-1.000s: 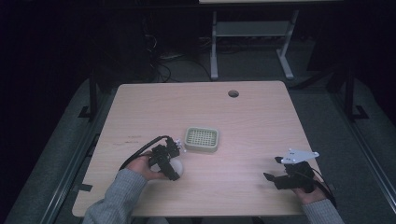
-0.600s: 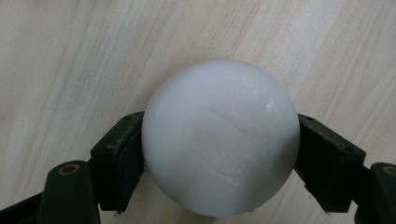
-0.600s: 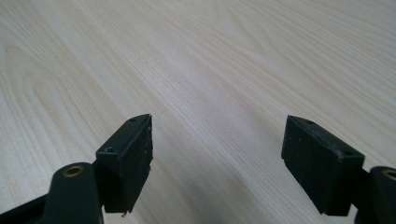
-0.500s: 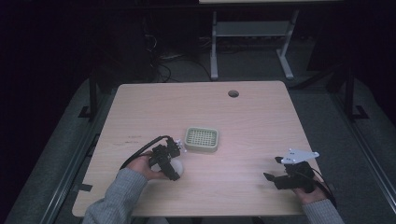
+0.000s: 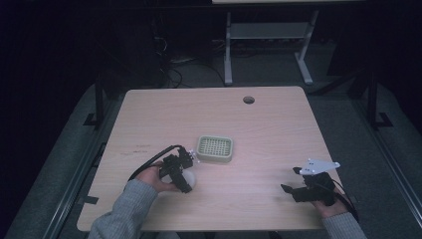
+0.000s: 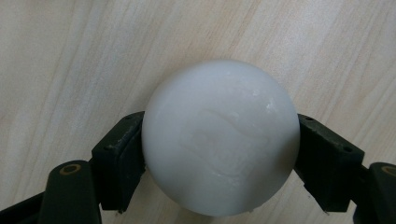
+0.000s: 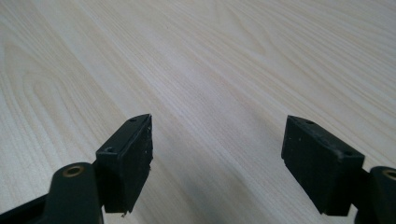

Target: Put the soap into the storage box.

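Note:
A smooth white ball (image 6: 220,137) sits between the two black jaws of my left gripper (image 6: 219,154), which press on its sides just above the wooden tabletop. From the high view the left gripper (image 5: 185,178) is at the front left of the table with the white ball (image 5: 191,180) under it, just below a small pale-green perforated tray (image 5: 215,149). My right gripper (image 5: 291,191) rests at the front right, jaws wide apart with only bare wood between them (image 7: 217,161).
The light wooden table (image 5: 278,134) has a round cable hole (image 5: 248,99) near its far edge. A metal stand (image 5: 268,35) is on the dark floor behind. Cables trail from both grippers toward the person's sleeves.

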`<state>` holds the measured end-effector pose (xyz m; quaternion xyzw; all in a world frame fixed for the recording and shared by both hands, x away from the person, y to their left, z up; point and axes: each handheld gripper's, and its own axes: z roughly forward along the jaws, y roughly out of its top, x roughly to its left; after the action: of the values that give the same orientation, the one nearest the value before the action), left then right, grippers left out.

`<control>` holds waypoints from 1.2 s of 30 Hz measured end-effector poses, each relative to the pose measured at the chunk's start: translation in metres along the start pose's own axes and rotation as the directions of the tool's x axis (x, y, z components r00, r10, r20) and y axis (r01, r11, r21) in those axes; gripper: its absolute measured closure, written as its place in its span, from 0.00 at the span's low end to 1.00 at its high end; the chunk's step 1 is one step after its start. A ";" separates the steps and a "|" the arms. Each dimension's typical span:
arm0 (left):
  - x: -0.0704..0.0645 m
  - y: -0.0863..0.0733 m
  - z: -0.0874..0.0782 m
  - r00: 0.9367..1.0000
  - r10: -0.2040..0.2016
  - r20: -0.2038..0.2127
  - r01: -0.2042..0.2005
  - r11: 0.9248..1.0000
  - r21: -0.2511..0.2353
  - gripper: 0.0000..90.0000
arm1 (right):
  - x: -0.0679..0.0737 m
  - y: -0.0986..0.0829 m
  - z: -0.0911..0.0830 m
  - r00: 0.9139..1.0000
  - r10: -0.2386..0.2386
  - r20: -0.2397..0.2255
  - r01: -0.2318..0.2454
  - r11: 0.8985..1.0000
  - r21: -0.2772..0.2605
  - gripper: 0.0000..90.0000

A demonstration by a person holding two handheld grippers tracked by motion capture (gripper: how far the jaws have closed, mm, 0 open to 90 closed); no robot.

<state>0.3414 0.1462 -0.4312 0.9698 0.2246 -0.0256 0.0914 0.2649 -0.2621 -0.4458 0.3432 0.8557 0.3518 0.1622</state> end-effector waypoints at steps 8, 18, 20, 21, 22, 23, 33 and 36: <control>0.001 0.000 -0.002 1.000 -0.001 -0.001 0.001 1.000 -0.006 0.26 | 0.000 0.000 0.000 1.000 -0.001 0.000 0.001 1.000 0.001 0.27; 0.001 0.000 -0.008 1.000 -0.002 0.005 0.002 1.000 -0.013 0.26 | -0.001 0.000 0.001 1.000 -0.001 -0.002 0.001 1.000 0.001 0.27; 0.002 0.001 -0.010 1.000 0.004 0.002 -0.004 1.000 -0.015 0.26 | -0.001 0.000 0.001 1.000 0.000 -0.002 0.000 1.000 0.002 0.27; 0.002 0.001 -0.011 1.000 -0.003 0.005 0.003 1.000 -0.017 0.26 | -0.001 0.000 0.001 1.000 0.000 -0.001 0.000 1.000 0.001 0.27; 0.002 0.001 -0.011 1.000 -0.003 0.005 0.003 1.000 -0.017 0.26 | -0.001 0.000 0.000 1.000 -0.001 -0.001 0.001 1.000 0.001 0.27; 0.002 0.002 -0.013 1.000 -0.005 0.005 0.005 1.000 -0.023 0.26 | -0.001 0.000 0.001 1.000 -0.001 -0.003 0.001 1.000 -0.001 0.27; 0.005 0.005 -0.021 1.000 -0.013 0.008 0.013 1.000 -0.028 0.26 | 0.000 0.001 0.002 1.000 -0.006 -0.006 0.006 1.000 -0.001 0.27; 0.005 0.007 -0.020 1.000 -0.005 0.011 0.006 1.000 -0.023 0.26 | 0.000 0.001 0.002 1.000 -0.005 -0.006 0.005 1.000 -0.002 0.27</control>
<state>0.3491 0.1456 -0.4104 0.9679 0.2271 -0.0286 0.1038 0.2667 -0.2610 -0.4464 0.3399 0.8567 0.3531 0.1608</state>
